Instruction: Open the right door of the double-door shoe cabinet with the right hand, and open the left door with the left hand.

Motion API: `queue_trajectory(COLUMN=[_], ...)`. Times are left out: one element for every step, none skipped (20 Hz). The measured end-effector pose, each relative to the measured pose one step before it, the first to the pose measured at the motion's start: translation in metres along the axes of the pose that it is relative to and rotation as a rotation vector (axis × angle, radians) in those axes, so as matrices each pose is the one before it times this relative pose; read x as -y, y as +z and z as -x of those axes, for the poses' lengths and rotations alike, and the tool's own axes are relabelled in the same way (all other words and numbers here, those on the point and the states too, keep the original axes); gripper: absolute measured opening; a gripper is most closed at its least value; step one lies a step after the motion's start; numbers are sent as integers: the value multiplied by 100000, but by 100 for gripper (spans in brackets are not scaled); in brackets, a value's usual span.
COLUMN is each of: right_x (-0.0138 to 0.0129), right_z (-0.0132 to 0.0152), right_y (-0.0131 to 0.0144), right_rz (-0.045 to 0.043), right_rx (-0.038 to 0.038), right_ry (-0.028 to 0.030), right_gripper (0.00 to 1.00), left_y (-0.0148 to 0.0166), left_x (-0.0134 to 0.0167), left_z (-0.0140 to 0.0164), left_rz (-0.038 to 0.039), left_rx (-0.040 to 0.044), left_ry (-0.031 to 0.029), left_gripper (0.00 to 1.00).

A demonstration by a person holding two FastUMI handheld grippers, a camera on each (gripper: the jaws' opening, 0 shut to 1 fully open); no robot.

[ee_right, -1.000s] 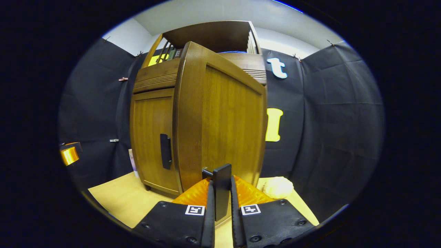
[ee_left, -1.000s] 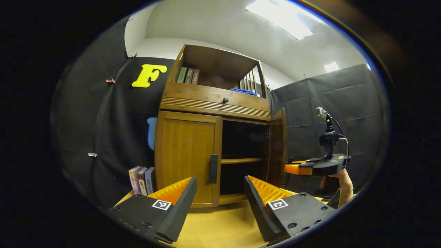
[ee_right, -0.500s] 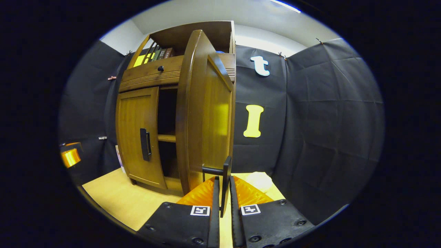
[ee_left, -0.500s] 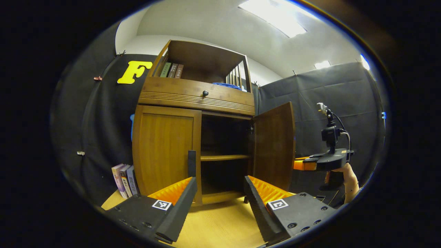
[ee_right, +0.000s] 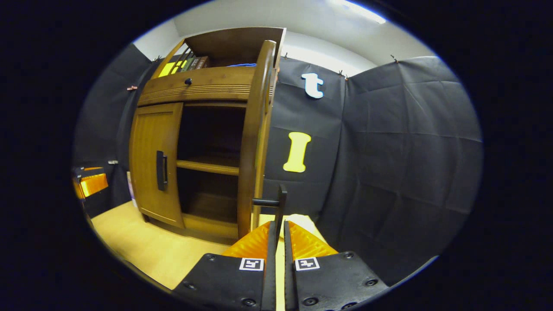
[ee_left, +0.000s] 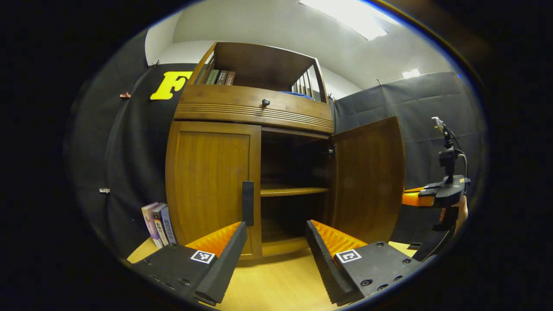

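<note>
The wooden shoe cabinet (ee_left: 255, 110) stands in front of me. Its left door (ee_left: 207, 185) is closed, with a dark upright handle (ee_left: 247, 209) at its inner edge. My left gripper (ee_left: 276, 229) is open, a short way in front of the cabinet, its left finger just below that handle and not touching it. The right door (ee_left: 367, 181) is swung wide open, baring a shelf (ee_left: 289, 190). In the right gripper view that door (ee_right: 255, 138) shows edge-on, and my right gripper (ee_right: 278, 229) is shut on its handle (ee_right: 280, 207). The left door (ee_right: 153, 160) is also seen there.
Three books (ee_left: 156, 224) stand on the wooden floor (ee_left: 276, 285) left of the cabinet. A drawer with a knob (ee_left: 265, 103) and an open shelf with books (ee_left: 220, 77) top the cabinet. A pale round thing (ee_right: 302, 220) lies behind the open door.
The right door has swung farther open, pulled by my right gripper on its handle. My left gripper has shifted so that the left door's handle sits just above its left finger.
</note>
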State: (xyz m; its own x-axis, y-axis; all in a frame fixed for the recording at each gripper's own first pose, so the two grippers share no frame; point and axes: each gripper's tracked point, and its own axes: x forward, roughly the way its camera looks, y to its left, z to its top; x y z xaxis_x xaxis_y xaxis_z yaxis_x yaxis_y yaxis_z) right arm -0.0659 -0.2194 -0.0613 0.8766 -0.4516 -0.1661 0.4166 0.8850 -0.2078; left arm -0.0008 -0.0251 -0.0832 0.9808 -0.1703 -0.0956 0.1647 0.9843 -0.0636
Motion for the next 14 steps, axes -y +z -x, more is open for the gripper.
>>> queue_trajectory(right_x=[669,702,635,595,29,-151,14,148,293,501,510,399,418,358], right_z=[48,40,-99,-52,-158,57,162,39,2,220,734,945,916,942], right_y=[42,70,-47,-127,-260,-155,-153,-210,-347,-386,-127,144,170,412], right_rz=[1385,545,194,-100,-875,-1928,-1850,-888,-22,95,52,123,174,-278], right_rx=[426,130,-10,-277,-728,-904,-774,-745,-824,-1455,-405,1072,1502,2378], right_ry=[-2155,-1890,-1554,-1554,-693,1452,893,-305,-1517,-2248,-2198,-1493,-1678,-1496], right_gripper=[12,16,12,12,12,12,12,12,12,16,18,17,17,17], left_y=[-176,-165,-87,-94,53,-237,-21,-190,69,-82,30,-22,119,51], left_x=[-43,-90,-80,-163,-282,-287,-141,-110,-211,-338,-270,-318,-224,-350], left_z=[-489,-492,-428,-385,-243,-319,-294,-321,-223,-213,-296,-385,-506,-690], left_rz=[1002,429,-388,-803,-783,-554,-310,-206,-362,-560,-800,-661,-442,-175], left_rx=[-575,-627,-762,-376,-130,-127,-235,-232,-14,70,172,596,938,1251], left_ry=[-216,-257,-159,422,803,569,56,-88,58,469,487,451,473,820], left_gripper=[86,87,87,86,87,86,86,84,86,86,86,86,86,84])
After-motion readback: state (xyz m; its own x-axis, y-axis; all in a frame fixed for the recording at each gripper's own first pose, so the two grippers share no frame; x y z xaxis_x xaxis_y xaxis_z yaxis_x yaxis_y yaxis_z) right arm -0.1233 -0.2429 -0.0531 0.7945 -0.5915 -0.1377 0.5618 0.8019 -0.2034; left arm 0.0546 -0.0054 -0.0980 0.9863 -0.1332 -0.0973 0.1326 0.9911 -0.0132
